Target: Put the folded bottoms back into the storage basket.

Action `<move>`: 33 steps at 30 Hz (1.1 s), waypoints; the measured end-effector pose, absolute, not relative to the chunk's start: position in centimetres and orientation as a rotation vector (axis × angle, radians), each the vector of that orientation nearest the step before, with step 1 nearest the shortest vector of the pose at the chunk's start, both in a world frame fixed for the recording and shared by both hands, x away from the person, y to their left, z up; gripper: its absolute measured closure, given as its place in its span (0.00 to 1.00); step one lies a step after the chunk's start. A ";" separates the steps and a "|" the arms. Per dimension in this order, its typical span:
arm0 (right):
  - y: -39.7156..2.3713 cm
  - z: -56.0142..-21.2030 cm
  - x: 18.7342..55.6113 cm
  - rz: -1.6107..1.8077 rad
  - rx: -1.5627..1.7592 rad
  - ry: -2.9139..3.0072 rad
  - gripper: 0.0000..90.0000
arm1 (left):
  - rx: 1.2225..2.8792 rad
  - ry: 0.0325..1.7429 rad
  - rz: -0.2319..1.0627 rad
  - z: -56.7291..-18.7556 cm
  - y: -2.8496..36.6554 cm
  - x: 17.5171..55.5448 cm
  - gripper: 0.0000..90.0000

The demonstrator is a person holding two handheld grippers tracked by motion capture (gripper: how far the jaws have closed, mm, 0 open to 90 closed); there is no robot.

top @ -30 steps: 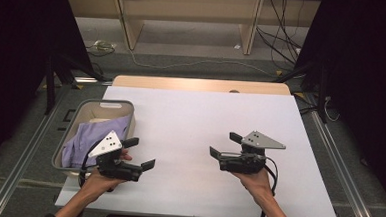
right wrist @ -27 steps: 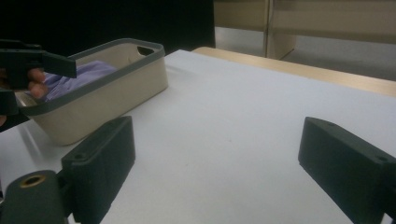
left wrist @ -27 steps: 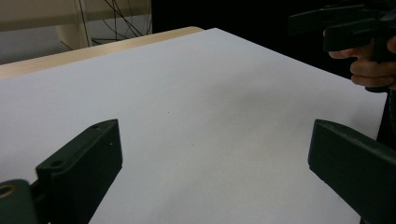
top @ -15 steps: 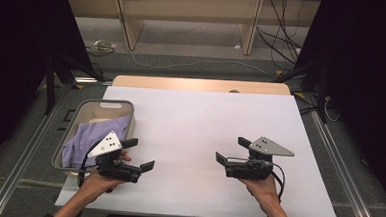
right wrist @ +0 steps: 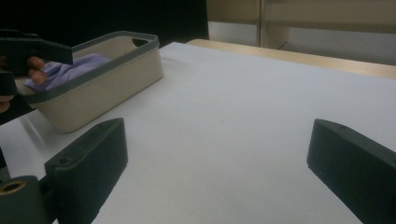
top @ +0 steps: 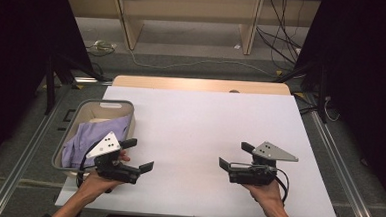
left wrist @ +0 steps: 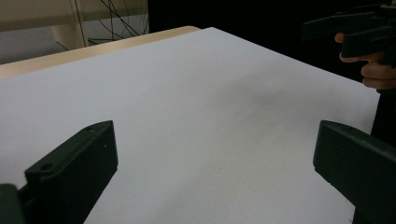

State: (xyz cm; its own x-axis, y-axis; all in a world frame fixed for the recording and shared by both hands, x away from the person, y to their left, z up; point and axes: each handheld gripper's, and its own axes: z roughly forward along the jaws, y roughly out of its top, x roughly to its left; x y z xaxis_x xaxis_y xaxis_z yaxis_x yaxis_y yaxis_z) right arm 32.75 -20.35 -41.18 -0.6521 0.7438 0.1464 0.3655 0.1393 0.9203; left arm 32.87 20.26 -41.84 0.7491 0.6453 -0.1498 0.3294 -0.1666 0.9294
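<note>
1. The desk (top: pixel 199 134) carries a flat, matte white sheet; a strip of pale wood shows along its far edge.
2. A bin (top: pixel 130 122) stands at the desk's left edge: beige rounded-rectangle walls, a grey rim and a handle slot at the far end. The right gripper view shows its smooth, plastic-looking side.
3. A crumpled lilac cloth (top: pixel 92 138) lies inside the bin, soft and folded, below the rim.
4. The left gripper (top: pixel 137 155) is black with a grey 3-cornered plate on top. It is held near the desk's front-left, just beside the bin's near right corner. Its jaws stand wide apart with nothing between them.
5. The right gripper (top: pixel 234 156), of the same build, is held at the front-right, well apart from the bin. Its jaws are also spread wide and grip nothing.
6. Between the 2 grippers and out to the far edge, the white sheet lies bare and open.
7. Beyond the desk, cables (top: pixel 193 63) trail over a grey floor.
</note>
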 end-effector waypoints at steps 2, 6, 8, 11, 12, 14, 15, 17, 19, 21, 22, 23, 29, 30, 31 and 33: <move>-20.4 -41.2 32.6 1.517 1.070 2.077 0.07 | 1.762 0.768 0.332 -41.8 20.4 32.8 0.00; -20.5 -41.2 32.2 1.513 1.069 2.082 0.07 | 1.757 0.767 0.332 -41.7 20.7 32.7 0.00; -20.6 -41.2 32.1 1.509 1.064 2.083 0.07 | 1.751 0.772 0.332 -41.7 20.8 32.7 0.00; -20.7 -41.1 32.0 1.512 1.071 2.080 0.07 | 1.750 0.771 0.333 -41.7 20.9 32.7 0.00; -20.7 -41.1 31.9 1.511 1.071 2.078 0.06 | 1.748 0.770 0.332 -41.7 20.9 32.7 0.00; -20.8 -41.1 31.9 1.515 1.074 2.070 0.07 | 1.747 0.767 0.334 -41.7 20.9 32.7 0.00; -20.8 -41.1 32.0 1.517 1.071 2.069 0.06 | 1.744 0.767 0.331 -41.7 20.8 32.7 0.00; -20.8 -41.1 32.0 1.516 1.070 2.067 0.06 | 1.746 0.766 0.331 -41.7 20.8 32.7 0.00; -20.8 -41.1 32.0 1.513 1.071 2.066 0.07 | 1.748 0.763 0.331 -41.7 20.7 32.7 0.00; -20.8 -41.0 32.0 1.515 1.070 2.064 0.06 | 1.752 0.759 0.329 -41.7 20.7 32.7 0.00; -20.9 -41.0 32.0 1.515 1.070 2.064 0.06 | 1.753 0.759 0.329 -41.7 20.7 32.7 0.00; -20.9 -41.0 32.0 1.514 1.070 2.064 0.06 | 1.754 0.758 0.329 -41.7 20.6 32.7 0.00; -20.9 -41.0 32.1 1.515 1.073 2.057 0.06 | 1.756 0.758 0.326 -41.8 20.6 32.7 0.00; -20.9 -41.0 32.0 1.515 1.075 2.058 0.06 | 1.756 0.758 0.326 -41.8 20.6 32.7 0.00; -20.9 -41.0 32.0 1.514 1.075 2.058 0.06 | 1.757 0.758 0.326 -41.8 20.6 32.7 0.00; -20.9 -41.0 32.1 1.511 1.076 2.059 0.06 | 1.757 0.758 0.325 -41.8 20.5 32.7 0.00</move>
State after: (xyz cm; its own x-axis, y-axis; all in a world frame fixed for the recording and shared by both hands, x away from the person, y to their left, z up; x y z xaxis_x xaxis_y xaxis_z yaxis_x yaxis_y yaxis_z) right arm 32.05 -20.88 -40.98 -0.6407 0.7549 0.1401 0.3601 0.1343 0.9232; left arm 32.72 20.53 -41.81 0.7544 0.6373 -0.1572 0.3251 -0.1546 0.9330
